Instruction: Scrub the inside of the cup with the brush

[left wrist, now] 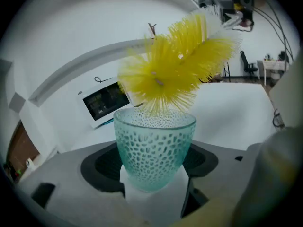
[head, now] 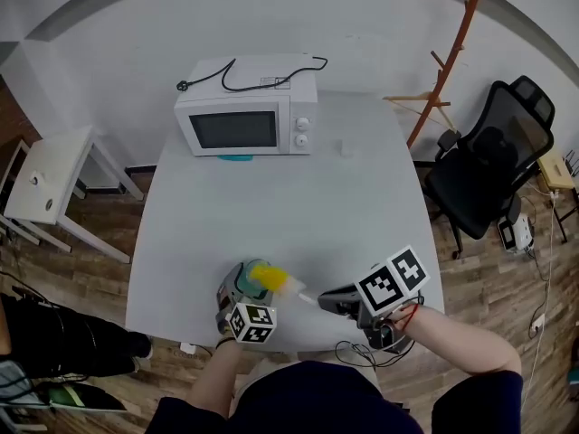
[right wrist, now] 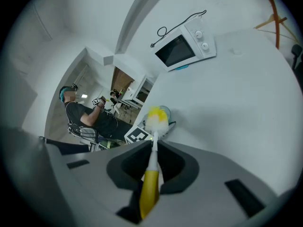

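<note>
A teal textured glass cup (left wrist: 154, 148) stands upright between the jaws of my left gripper (left wrist: 154, 186), which is shut on it near the table's front edge (head: 242, 283). The brush (left wrist: 180, 65) has yellow bristles, a white stem and a yellow handle (right wrist: 150, 188). My right gripper (right wrist: 152, 167) is shut on that handle, to the right of the cup (head: 348, 301). The bristle head (head: 269, 278) hovers at the cup's rim, its lowest bristles just touching the opening. In the right gripper view the bristle head (right wrist: 156, 118) covers most of the cup (right wrist: 164, 112).
A white microwave (head: 246, 107) stands at the back of the white table (head: 289, 206), a cable on its top. A black office chair (head: 488, 161) and a wooden coat rack (head: 443, 70) are to the right, a small white side table (head: 54, 174) to the left. Another person sits in the background (right wrist: 83, 110).
</note>
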`<act>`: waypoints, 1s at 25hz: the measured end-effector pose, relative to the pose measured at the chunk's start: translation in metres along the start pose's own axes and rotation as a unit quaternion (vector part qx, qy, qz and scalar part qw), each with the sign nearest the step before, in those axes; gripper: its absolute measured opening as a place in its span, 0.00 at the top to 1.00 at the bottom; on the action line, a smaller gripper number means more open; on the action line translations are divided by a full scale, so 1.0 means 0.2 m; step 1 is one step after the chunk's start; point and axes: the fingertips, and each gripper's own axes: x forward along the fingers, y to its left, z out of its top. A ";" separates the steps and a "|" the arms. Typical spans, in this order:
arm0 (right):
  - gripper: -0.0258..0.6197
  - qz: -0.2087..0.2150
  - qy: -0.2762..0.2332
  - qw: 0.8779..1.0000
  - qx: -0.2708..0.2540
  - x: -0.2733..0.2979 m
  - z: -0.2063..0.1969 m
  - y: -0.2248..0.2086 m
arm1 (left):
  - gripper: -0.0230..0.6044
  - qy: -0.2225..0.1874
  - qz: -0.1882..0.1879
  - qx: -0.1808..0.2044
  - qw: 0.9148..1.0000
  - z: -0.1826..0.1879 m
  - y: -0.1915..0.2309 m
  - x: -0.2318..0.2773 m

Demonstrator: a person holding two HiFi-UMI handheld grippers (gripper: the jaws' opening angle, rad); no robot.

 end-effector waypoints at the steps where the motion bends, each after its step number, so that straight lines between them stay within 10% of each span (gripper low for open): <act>1: 0.88 0.003 -0.018 1.000 0.003 -0.01 0.02 -0.01 | 0.35 -0.004 -0.010 -0.026 1.000 0.00 -0.01 0.02; 11: 0.88 -0.055 -0.181 0.982 -0.004 -0.05 0.20 -0.21 | 0.35 -0.055 -0.109 -0.139 0.983 0.13 -0.24 0.17; 25: 0.88 -0.060 -0.214 0.975 0.029 -0.01 0.21 -0.33 | 0.35 -0.075 -0.131 -0.151 0.977 0.22 -0.28 0.26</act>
